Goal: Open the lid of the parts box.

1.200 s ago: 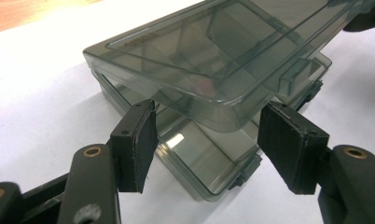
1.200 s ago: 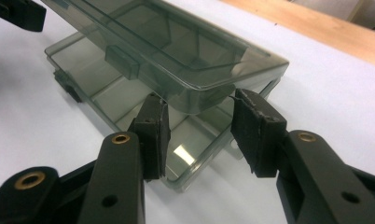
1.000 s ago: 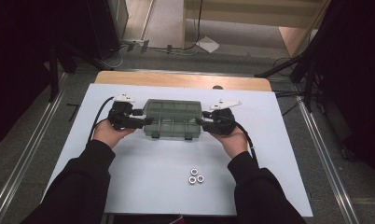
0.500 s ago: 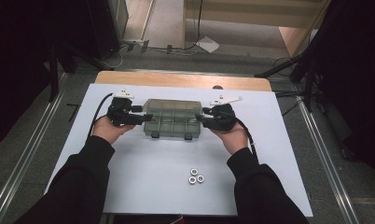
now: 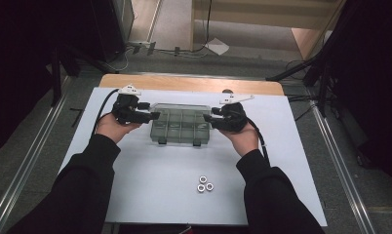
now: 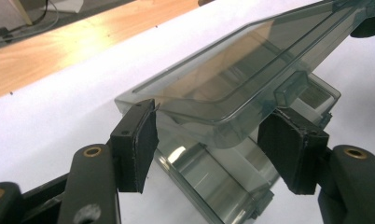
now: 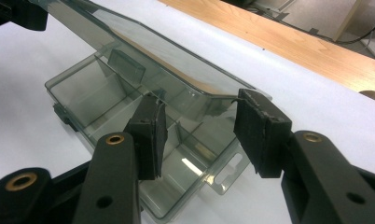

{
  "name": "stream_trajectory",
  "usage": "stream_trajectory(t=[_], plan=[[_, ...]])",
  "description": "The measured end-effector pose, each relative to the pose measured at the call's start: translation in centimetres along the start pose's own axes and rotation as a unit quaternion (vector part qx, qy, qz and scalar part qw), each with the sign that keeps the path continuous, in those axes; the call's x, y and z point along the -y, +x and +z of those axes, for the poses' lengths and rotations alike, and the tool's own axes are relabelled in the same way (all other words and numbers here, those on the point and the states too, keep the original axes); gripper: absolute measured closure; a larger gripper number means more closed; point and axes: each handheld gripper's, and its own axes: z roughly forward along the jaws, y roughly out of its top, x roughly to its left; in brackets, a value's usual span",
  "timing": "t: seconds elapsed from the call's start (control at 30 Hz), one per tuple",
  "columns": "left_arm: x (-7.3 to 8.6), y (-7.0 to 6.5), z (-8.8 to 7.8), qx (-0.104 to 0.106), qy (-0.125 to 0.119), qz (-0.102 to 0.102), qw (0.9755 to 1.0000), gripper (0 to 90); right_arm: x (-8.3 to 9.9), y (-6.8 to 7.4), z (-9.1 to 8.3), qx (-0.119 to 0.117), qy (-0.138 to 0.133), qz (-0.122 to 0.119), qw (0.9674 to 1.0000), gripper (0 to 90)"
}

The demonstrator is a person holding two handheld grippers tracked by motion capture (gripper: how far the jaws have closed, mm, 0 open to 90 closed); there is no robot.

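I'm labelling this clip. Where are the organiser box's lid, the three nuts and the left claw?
lid (image 6: pixel 232 79): left gripper view, its clear raised panel.
three nuts (image 5: pixel 204 184): high view, middle of the cluster.
left claw (image 6: pixel 218 140): left gripper view, midway between its fingertips.

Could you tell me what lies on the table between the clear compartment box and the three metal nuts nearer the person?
Nothing: in the high view the white table cover is bare between the clear compartment box and the three metal nuts.
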Motion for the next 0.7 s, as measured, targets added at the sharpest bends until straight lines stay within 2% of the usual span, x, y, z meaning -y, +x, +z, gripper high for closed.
stream_trajectory(t=[0.17, 0.23, 0.43, 0.5, 0.6, 0.7], plan=[[-0.4, 0.2, 0.1, 0.005, -0.007, 0.003, 1.0000, 37.6, -0.5, 0.0, 0.0, 0.006, -0.003, -0.009, 0.9999, 54.8], [-0.5, -0.1, 0.1, -0.007, -0.011, 0.019, 0.9997, 40.5, -0.8, -0.1, 0.0, 0.009, -0.003, -0.008, 0.9999, 54.4], [-0.9, -0.1, 0.1, -0.006, -0.009, 0.015, 0.9998, 41.2, -1.3, -0.3, 0.2, 0.018, -0.010, -0.005, 0.9998, 55.0], [-1.0, -0.2, 0.0, -0.008, -0.007, 0.020, 0.9997, 43.8, -1.4, -0.4, 0.3, 0.022, -0.011, -0.004, 0.9997, 55.0], [-1.1, -0.4, 0.0, -0.012, -0.009, 0.028, 0.9995, 44.8, -1.4, -0.8, 0.3, 0.020, -0.016, -0.001, 0.9997, 54.9], [-1.3, -0.2, 0.0, -0.019, -0.012, 0.026, 0.9994, 45.2, -1.4, -0.9, 0.5, 0.018, -0.019, -0.002, 0.9997, 54.6]])
